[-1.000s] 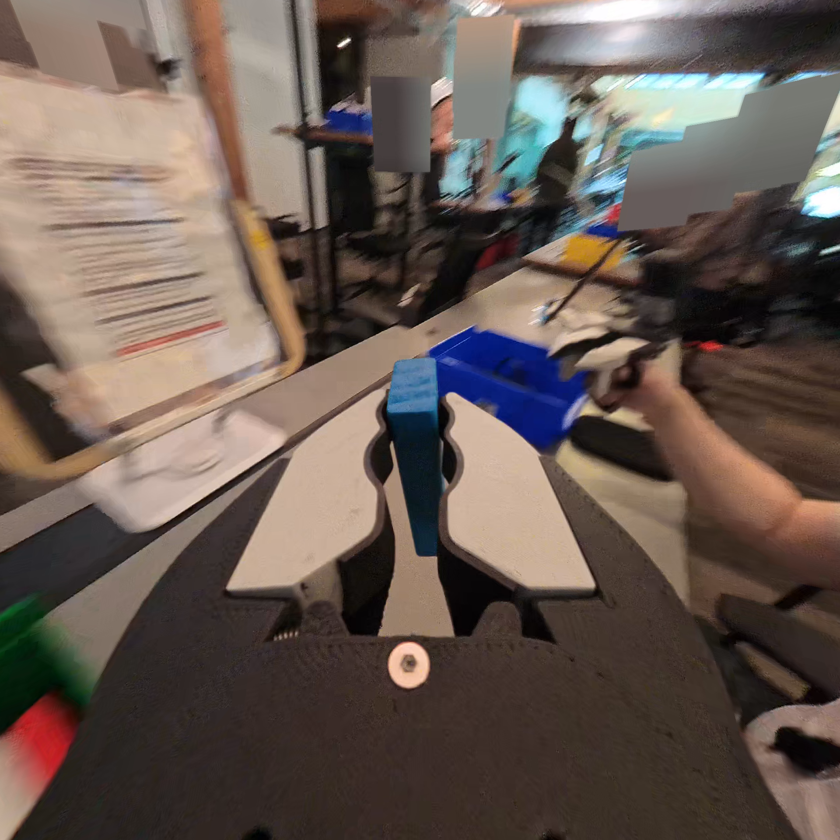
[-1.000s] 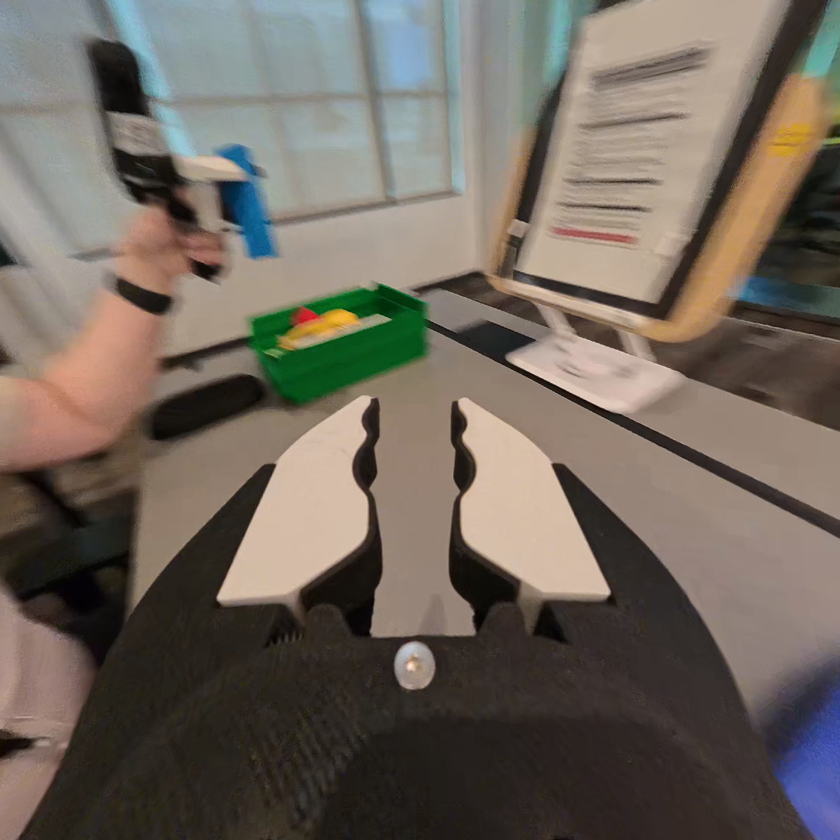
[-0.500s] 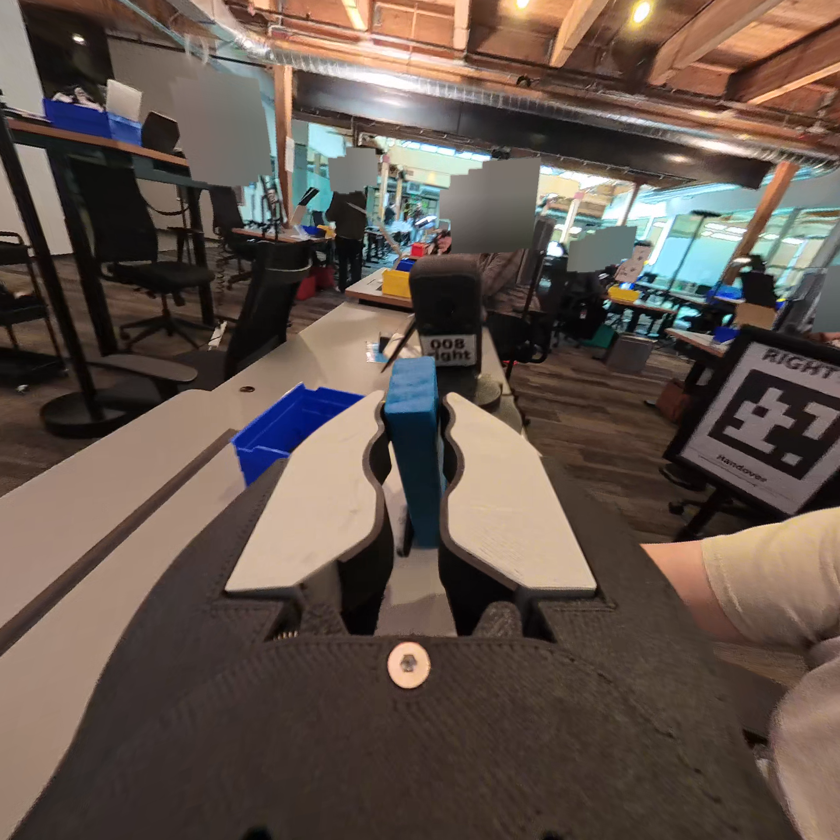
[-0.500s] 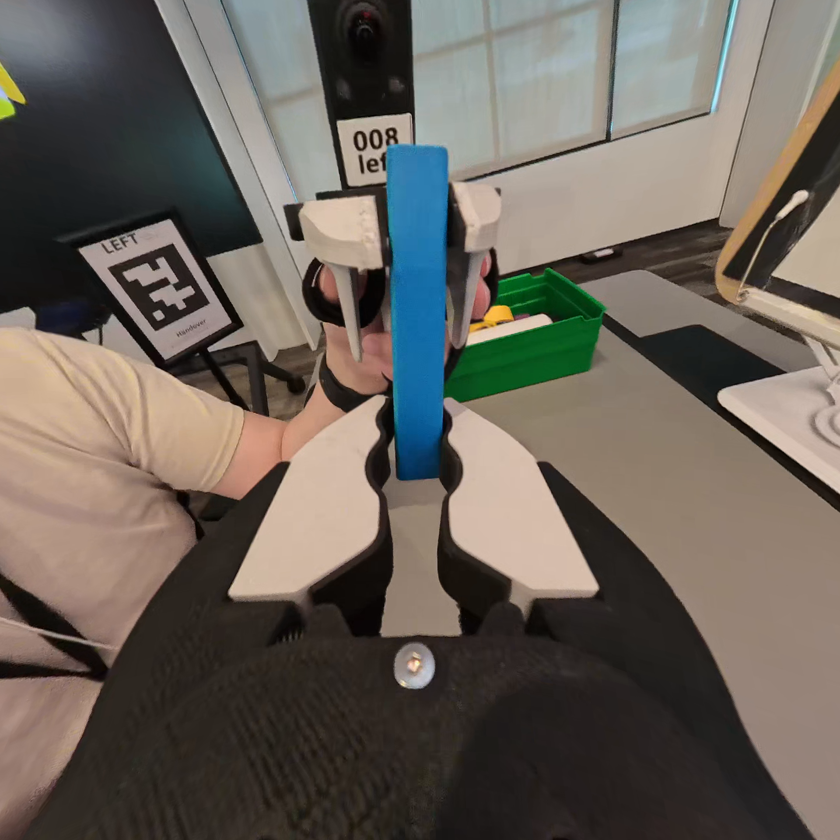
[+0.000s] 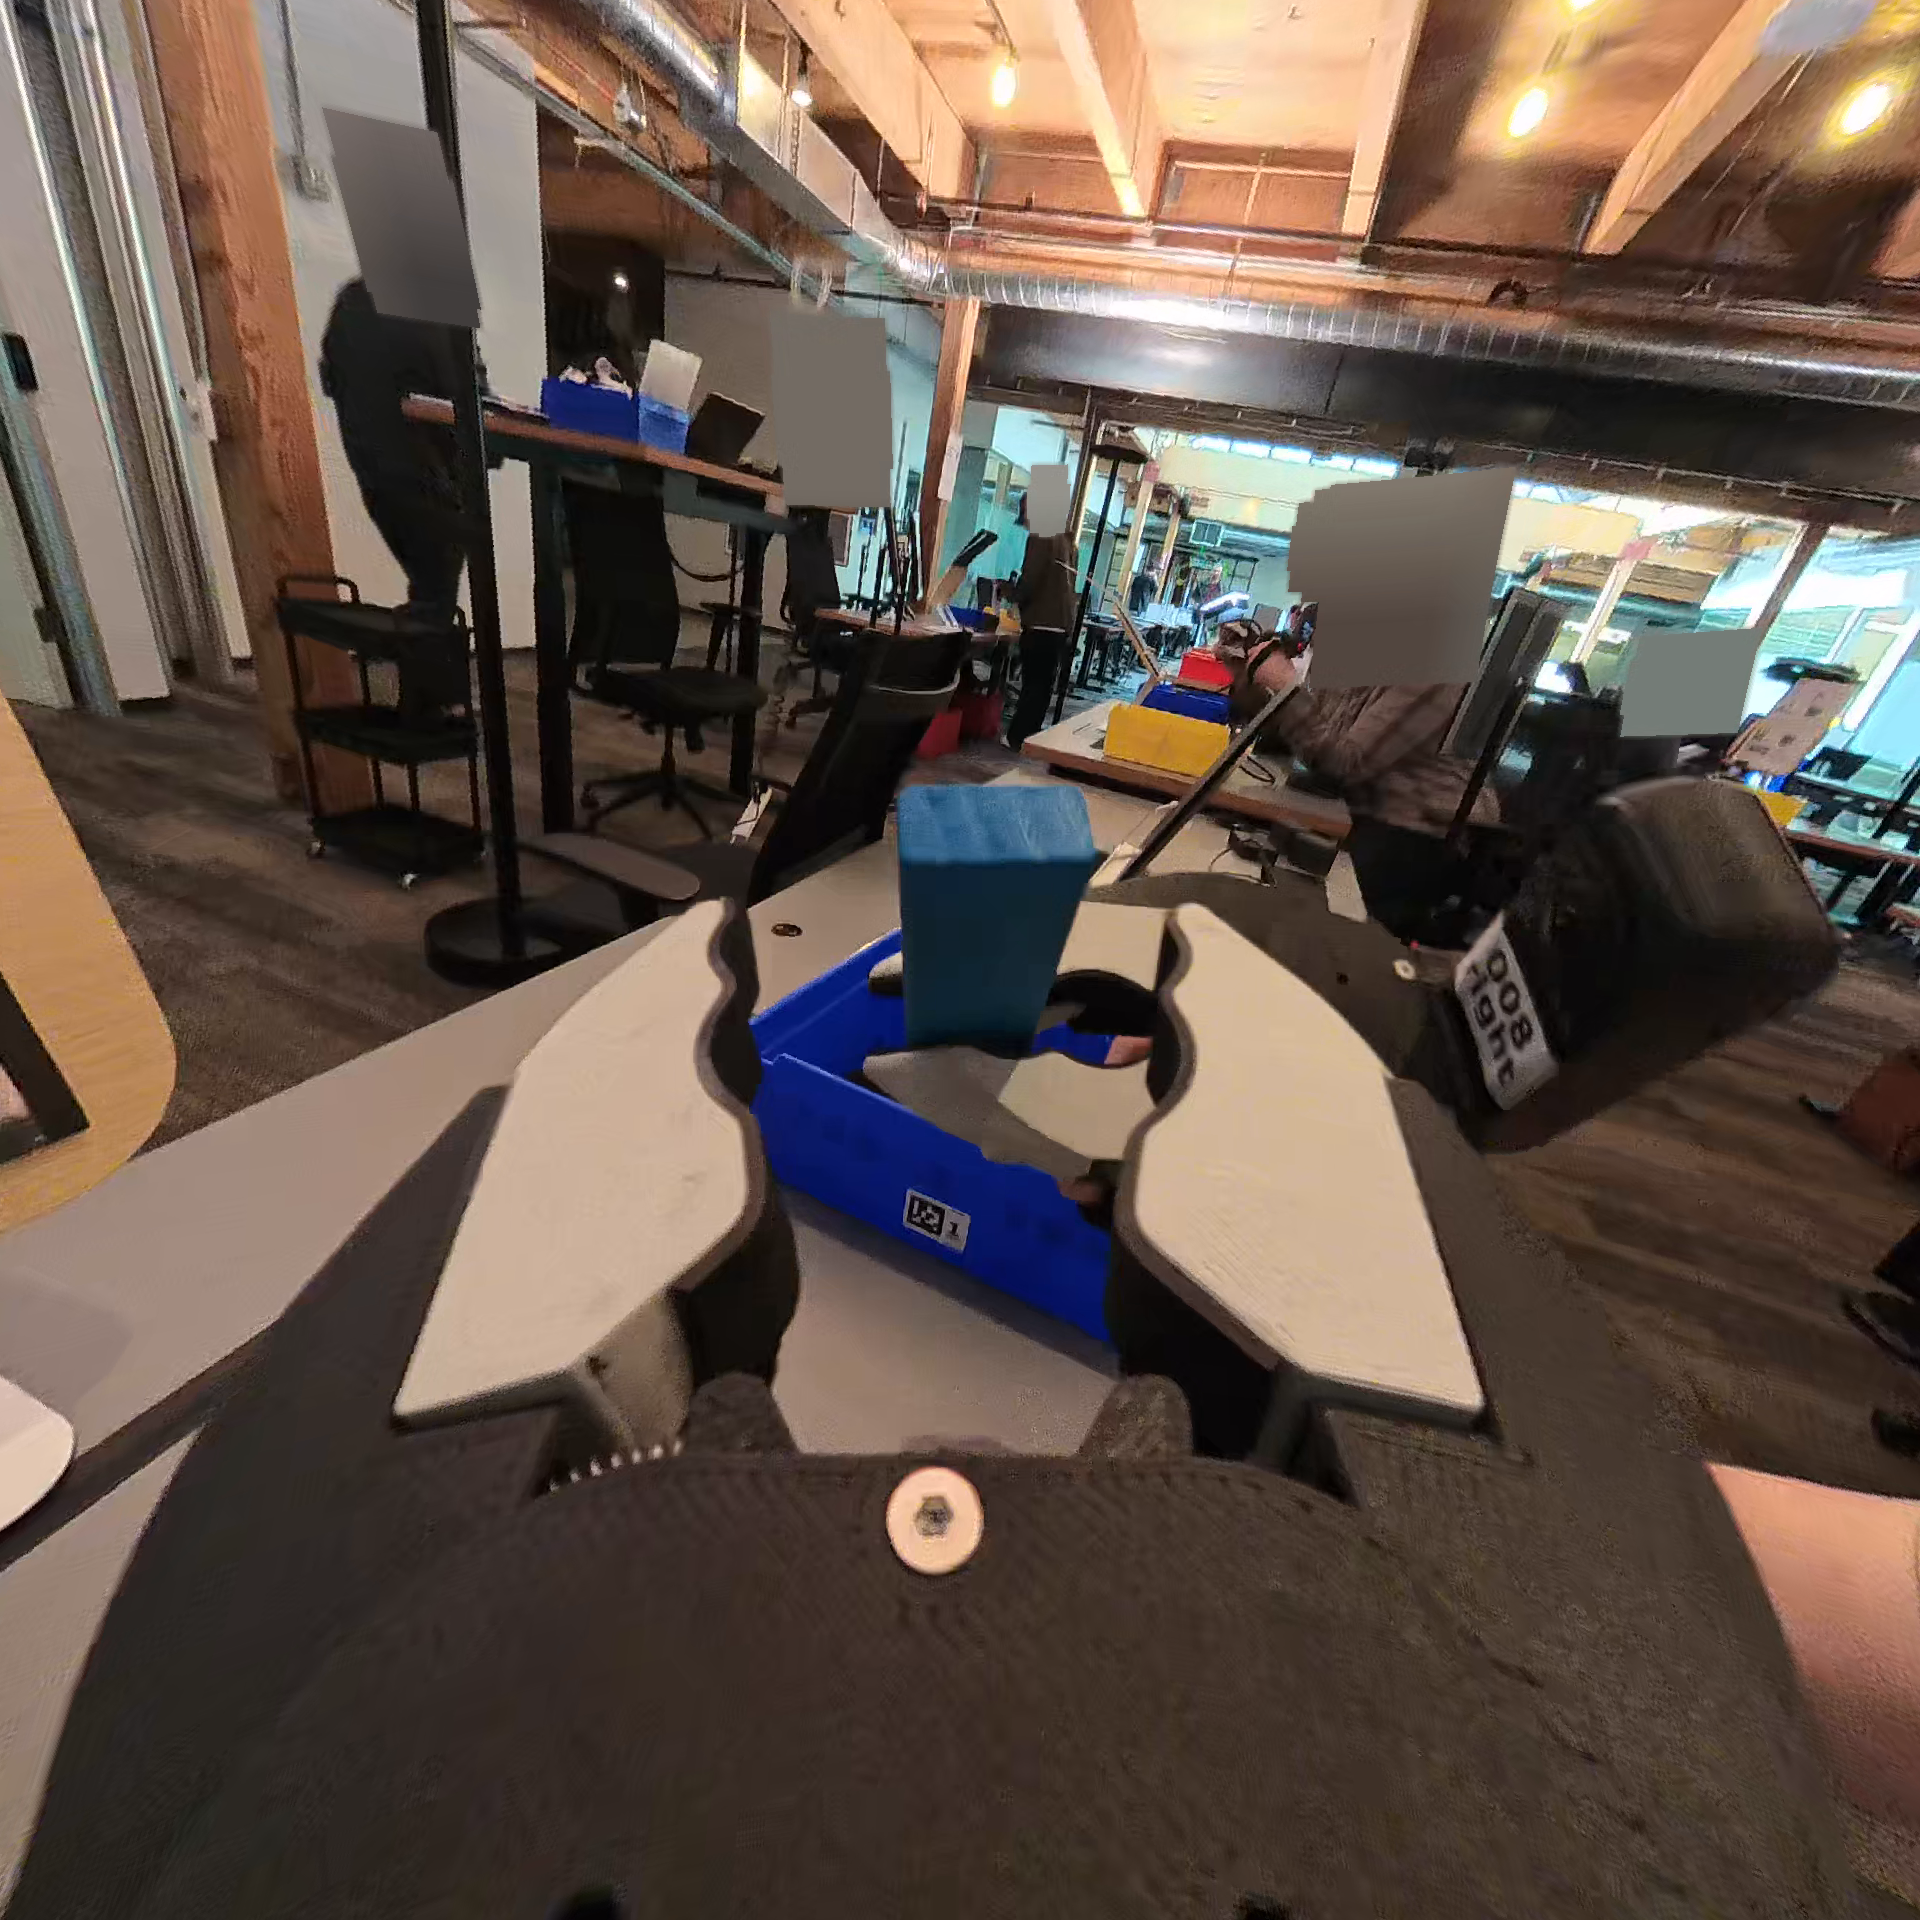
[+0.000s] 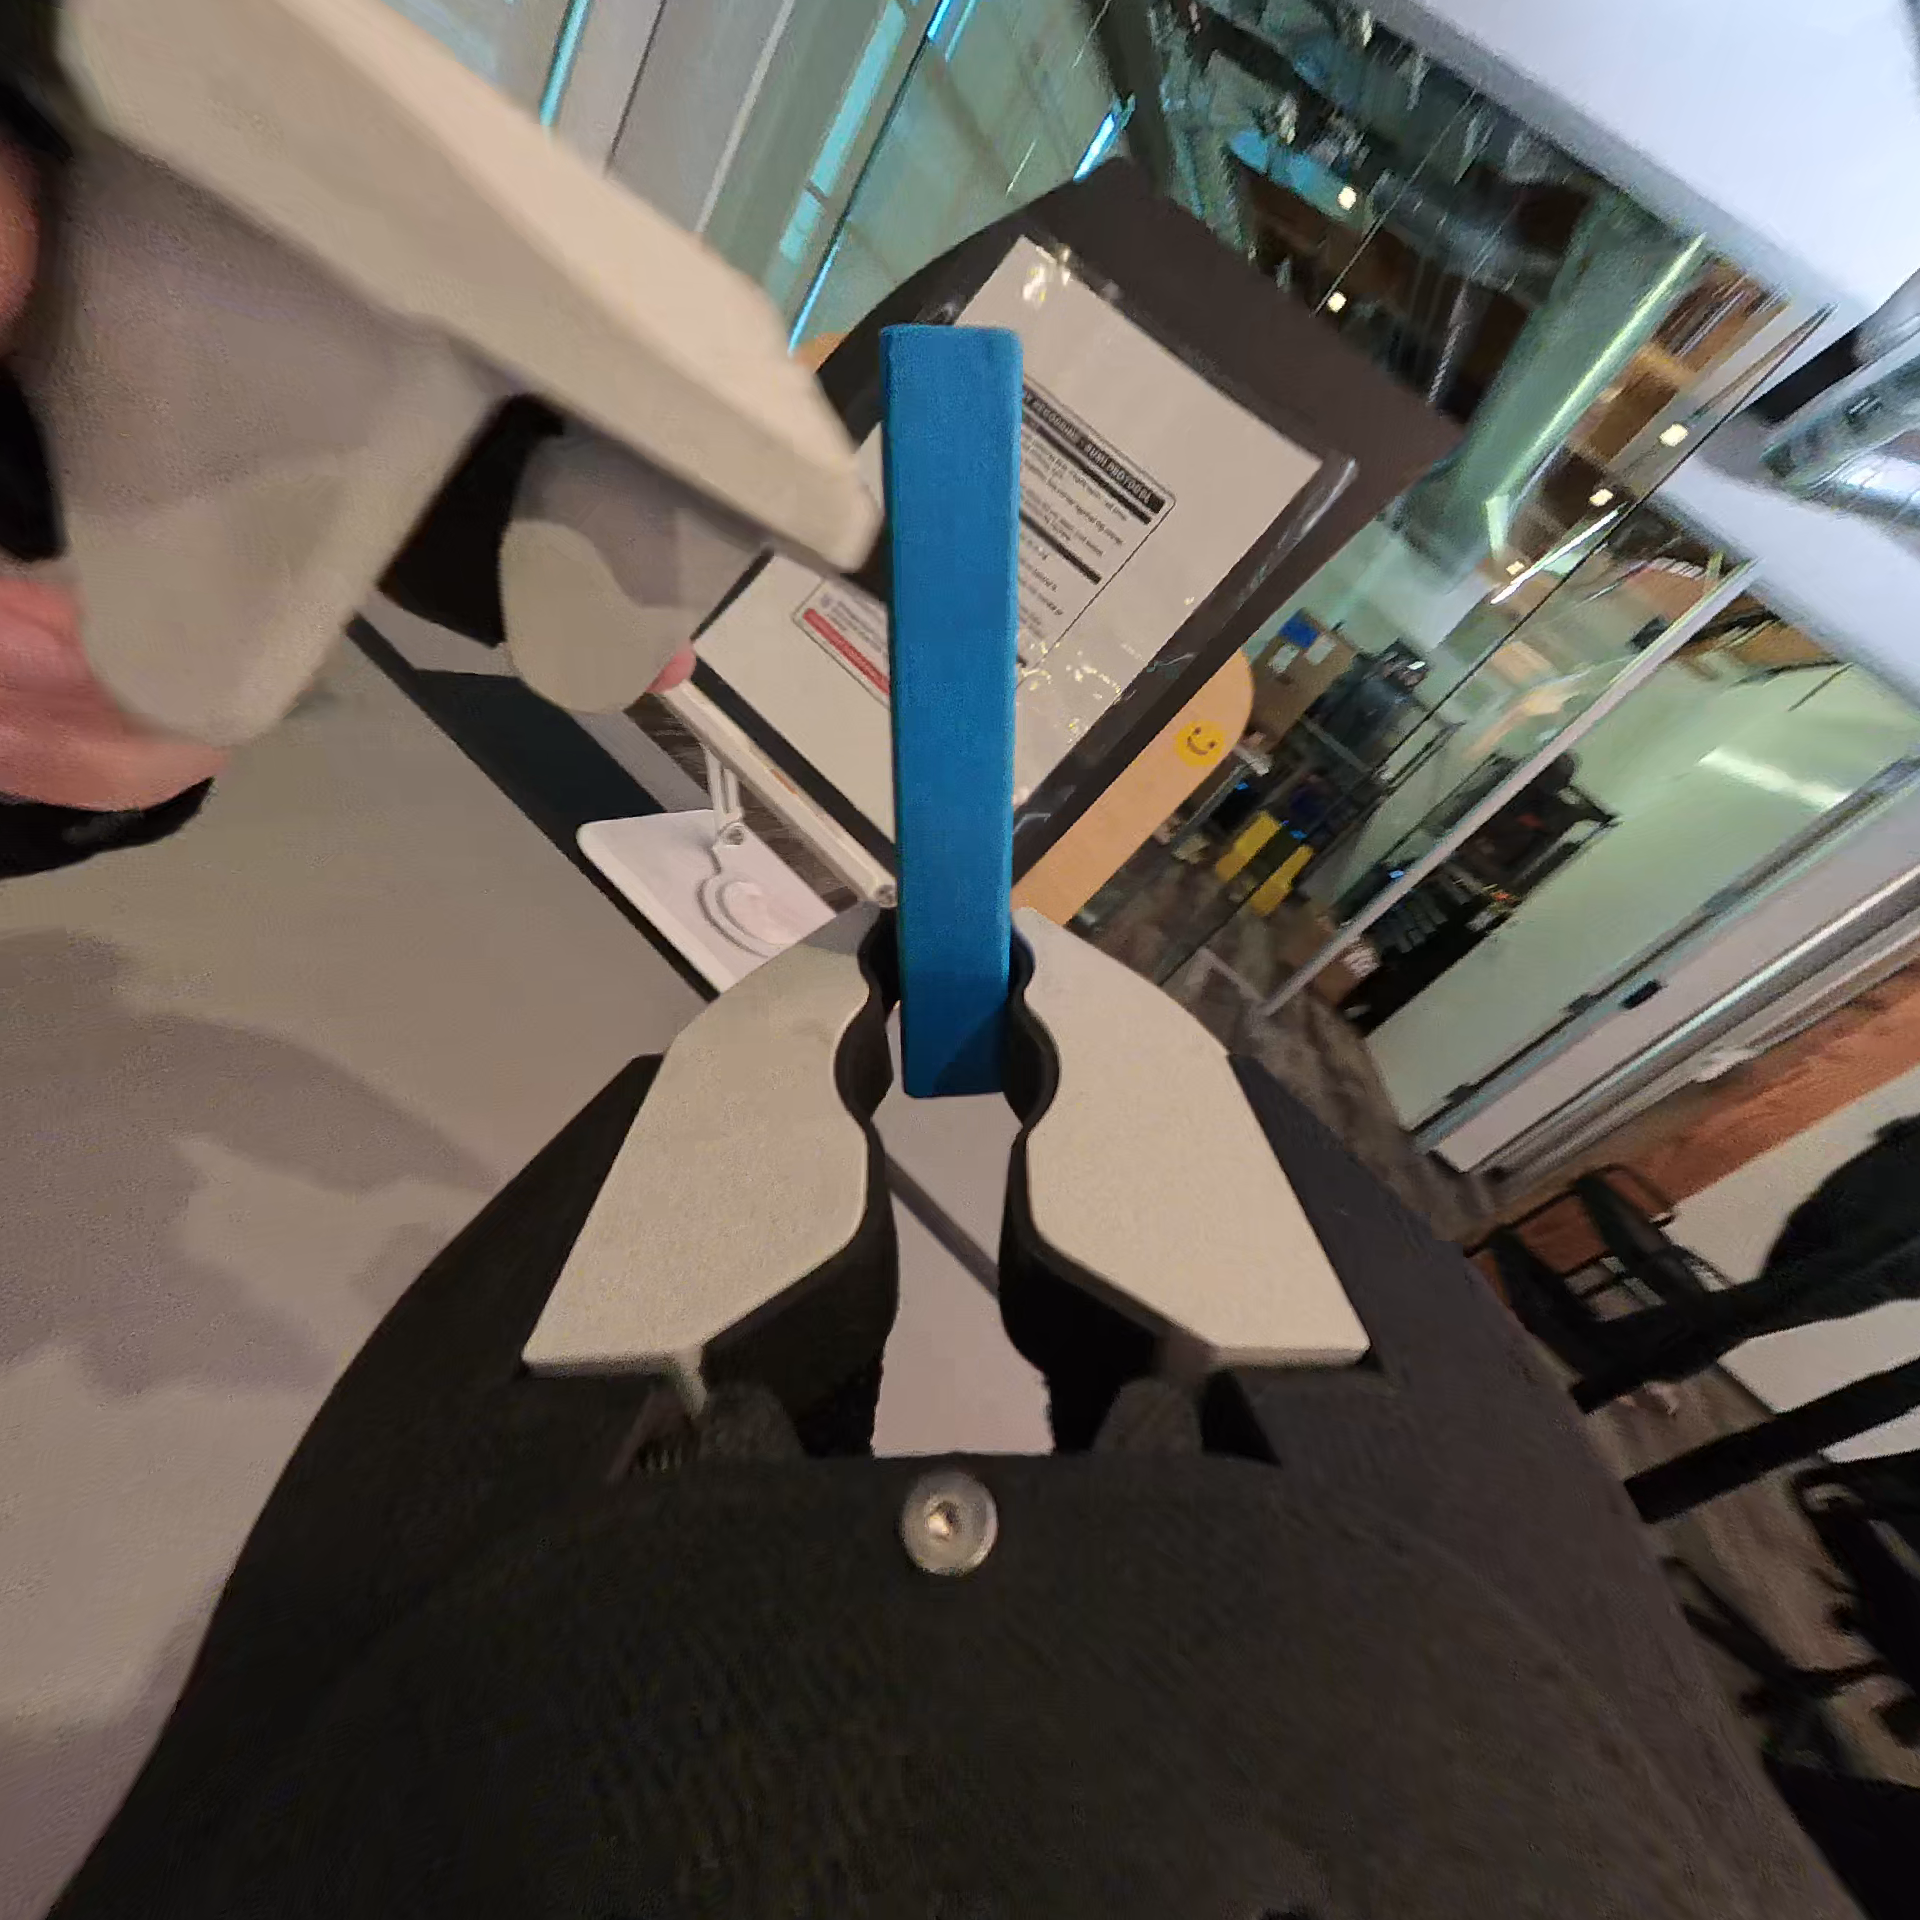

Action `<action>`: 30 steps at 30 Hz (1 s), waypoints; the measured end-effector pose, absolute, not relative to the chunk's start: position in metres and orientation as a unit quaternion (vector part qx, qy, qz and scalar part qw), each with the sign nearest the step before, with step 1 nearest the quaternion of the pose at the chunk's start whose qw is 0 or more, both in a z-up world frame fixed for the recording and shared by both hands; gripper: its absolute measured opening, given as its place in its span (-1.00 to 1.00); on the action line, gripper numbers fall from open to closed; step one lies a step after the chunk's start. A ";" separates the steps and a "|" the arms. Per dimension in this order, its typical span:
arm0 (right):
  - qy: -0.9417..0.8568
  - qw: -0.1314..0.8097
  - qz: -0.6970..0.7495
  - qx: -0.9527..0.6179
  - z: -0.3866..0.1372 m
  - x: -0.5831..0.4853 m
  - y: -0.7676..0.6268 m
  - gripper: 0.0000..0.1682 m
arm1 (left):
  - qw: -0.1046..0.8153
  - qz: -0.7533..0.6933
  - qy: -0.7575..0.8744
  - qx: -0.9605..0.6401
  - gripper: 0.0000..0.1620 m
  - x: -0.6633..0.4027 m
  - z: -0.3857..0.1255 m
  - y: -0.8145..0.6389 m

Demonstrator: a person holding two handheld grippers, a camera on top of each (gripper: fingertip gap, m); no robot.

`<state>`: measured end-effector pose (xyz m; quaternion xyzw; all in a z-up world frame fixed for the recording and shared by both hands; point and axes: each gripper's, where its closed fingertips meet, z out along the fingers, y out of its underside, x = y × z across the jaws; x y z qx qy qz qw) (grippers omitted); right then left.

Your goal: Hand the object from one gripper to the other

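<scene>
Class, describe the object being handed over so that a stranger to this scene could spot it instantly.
Start at the grey table with its blue bin. Above it the right gripper grips a long blue block by one end. It is the only slim, plain bar here, standing straight out of the closed jaws.

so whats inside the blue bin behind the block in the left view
Nothing can be made out in the blue bin. The blue block, shut in the right gripper, and that gripper's fingers cover most of its inside; the open left gripper frames it.
</scene>
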<state>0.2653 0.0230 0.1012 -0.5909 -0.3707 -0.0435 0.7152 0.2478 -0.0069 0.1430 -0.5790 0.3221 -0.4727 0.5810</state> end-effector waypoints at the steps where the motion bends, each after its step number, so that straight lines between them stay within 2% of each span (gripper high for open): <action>1: -0.374 0.718 -0.060 -0.584 0.101 0.263 0.023 -0.78 | 0.581 -0.468 0.328 -0.580 -0.20 0.248 0.141 -0.006; 3: -0.387 0.716 -0.088 -0.574 0.099 0.260 0.023 -0.79 | 0.569 -0.462 0.343 -0.588 -0.22 0.249 0.137 -0.006; 5: -0.398 0.720 -0.126 -0.555 0.099 0.258 0.022 -0.78 | 0.566 -0.455 0.364 -0.583 -0.57 0.249 0.134 -0.009; 9: -0.400 0.746 -0.132 -0.515 0.106 0.256 0.017 -0.78 | 0.563 -0.463 0.369 -0.576 -0.57 0.246 0.138 -0.012; 11: -0.397 0.759 -0.077 -0.509 0.109 0.253 0.013 -0.66 | 0.572 -0.481 0.346 -0.567 -0.58 0.237 0.148 -0.010; 14: -0.367 0.774 0.063 -0.512 0.114 0.252 0.009 -0.36 | 0.562 -0.543 0.306 -0.544 -0.57 0.222 0.161 -0.007; 16: -0.348 0.745 0.265 -0.504 0.116 0.241 -0.004 -0.37 | 0.541 -0.595 0.310 -0.507 -0.58 0.216 0.171 -0.015; 18: -0.312 0.660 0.462 -0.503 0.119 0.235 -0.013 -0.30 | 0.527 -0.611 0.319 -0.497 -0.58 0.212 0.172 -0.018; 20: -0.289 0.599 0.581 -0.468 0.129 0.236 -0.025 -0.25 | 0.516 -0.623 0.352 -0.471 -0.58 0.212 0.173 -0.029; 22: -0.278 0.575 0.626 -0.448 0.135 0.237 -0.031 -0.21 | 0.508 -0.631 0.369 -0.456 -0.58 0.215 0.173 -0.037; 25: -0.287 0.578 0.622 -0.443 0.137 0.232 -0.038 -0.34 | 0.537 -0.586 0.395 -0.461 -0.58 0.223 0.166 -0.038; 27: -0.283 0.590 0.610 -0.448 0.138 0.233 -0.036 -0.58 | 0.544 -0.572 0.408 -0.459 -0.58 0.227 0.164 -0.042; 30: -0.298 0.610 0.581 -0.449 0.138 0.237 -0.036 -0.58 | 0.545 -0.556 0.415 -0.472 -0.58 0.228 0.160 -0.040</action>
